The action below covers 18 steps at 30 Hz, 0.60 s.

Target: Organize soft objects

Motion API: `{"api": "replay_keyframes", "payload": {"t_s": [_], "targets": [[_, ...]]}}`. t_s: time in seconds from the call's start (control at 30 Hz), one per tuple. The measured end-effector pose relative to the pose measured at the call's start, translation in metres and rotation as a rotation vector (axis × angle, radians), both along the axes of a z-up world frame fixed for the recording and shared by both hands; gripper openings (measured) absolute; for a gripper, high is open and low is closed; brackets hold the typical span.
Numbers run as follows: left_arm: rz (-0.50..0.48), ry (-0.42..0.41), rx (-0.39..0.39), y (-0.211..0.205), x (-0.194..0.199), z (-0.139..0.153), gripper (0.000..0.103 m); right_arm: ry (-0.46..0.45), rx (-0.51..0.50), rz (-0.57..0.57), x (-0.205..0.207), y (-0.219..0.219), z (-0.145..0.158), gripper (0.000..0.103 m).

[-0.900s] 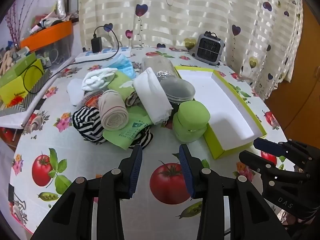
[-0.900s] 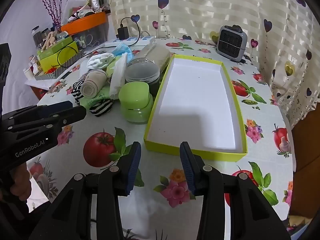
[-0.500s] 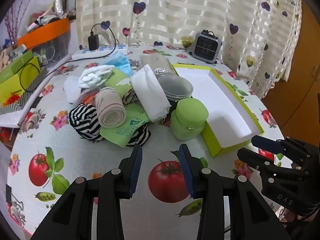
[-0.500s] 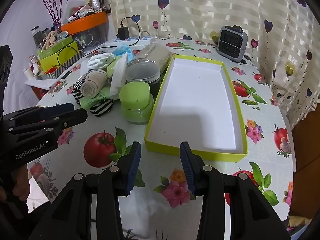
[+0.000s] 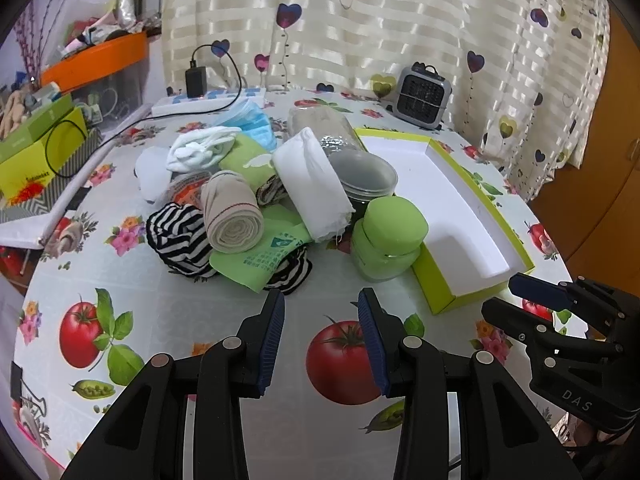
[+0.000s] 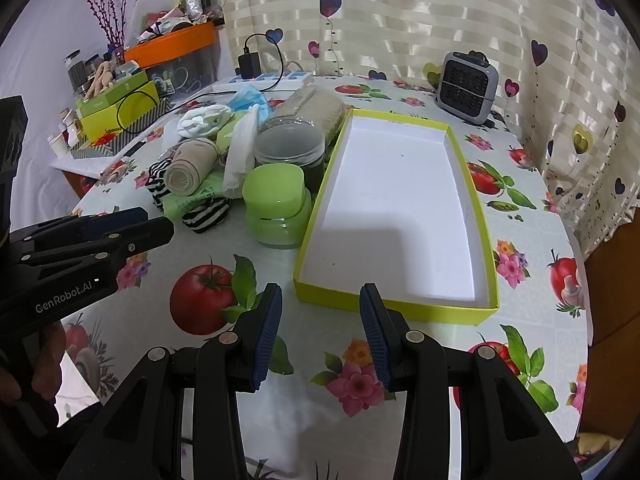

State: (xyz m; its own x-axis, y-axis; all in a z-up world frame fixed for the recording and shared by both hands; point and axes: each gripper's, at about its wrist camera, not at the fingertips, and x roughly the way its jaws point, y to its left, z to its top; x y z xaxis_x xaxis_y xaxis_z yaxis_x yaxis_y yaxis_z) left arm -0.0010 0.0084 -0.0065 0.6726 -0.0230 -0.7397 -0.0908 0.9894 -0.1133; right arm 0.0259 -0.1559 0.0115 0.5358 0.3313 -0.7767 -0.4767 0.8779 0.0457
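Both black two-finger grippers tilt down toward the round table with its tomato-and-flower oilcloth. The left gripper hangs over a printed tomato, its blue-padded jaws standing wide apart with nothing between them. The right gripper hovers just short of the near wall of the shallow yellow-green cardboard box, its jaws equally wide and empty.

The box has a white floor and holds nothing. Just left of it, touching or nearly so, stands a light green plastic jar with a rounded green lid, and behind that a clear lidded plastic tub with dark contents that cannot be made out.

The soft things lie heaped left of the jars, well outside the box: a rolled beige bandage on top of a black-and-white striped cloth, a green printed cloth bag, a folded white cloth leaning on the tub, a crumpled white glove and a blue face mask farther back.

The right wrist view shows the person's hand gripping the handle of the left gripper, and the whole floor of the box. The left wrist view shows the heap more fully, and the right gripper's fingers entering from the right edge, beside the box's near corner. A small grey heater stands by the heart-print curtain.
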Motion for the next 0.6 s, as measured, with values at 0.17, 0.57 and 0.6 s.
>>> {"api": "replay_keyframes", "payload": {"t_s": [0.17,0.57,0.6], "targets": [[-0.005,-0.004,-0.011,-0.0004,-0.0008,0.0018,0.037,0.001,-0.001,-0.001,0.0006,0.0006,0.0005,0.042],[0.007,-0.006,-0.010,-0.0001,-0.0018,0.0006,0.037,0.000,0.000,-0.002,0.0020,0.0015,0.0017,0.042],[0.004,-0.008,-0.015,0.0002,-0.0020,0.0005,0.037,0.000,-0.001,-0.002,0.0020,0.0016,0.0018,0.042]]}}
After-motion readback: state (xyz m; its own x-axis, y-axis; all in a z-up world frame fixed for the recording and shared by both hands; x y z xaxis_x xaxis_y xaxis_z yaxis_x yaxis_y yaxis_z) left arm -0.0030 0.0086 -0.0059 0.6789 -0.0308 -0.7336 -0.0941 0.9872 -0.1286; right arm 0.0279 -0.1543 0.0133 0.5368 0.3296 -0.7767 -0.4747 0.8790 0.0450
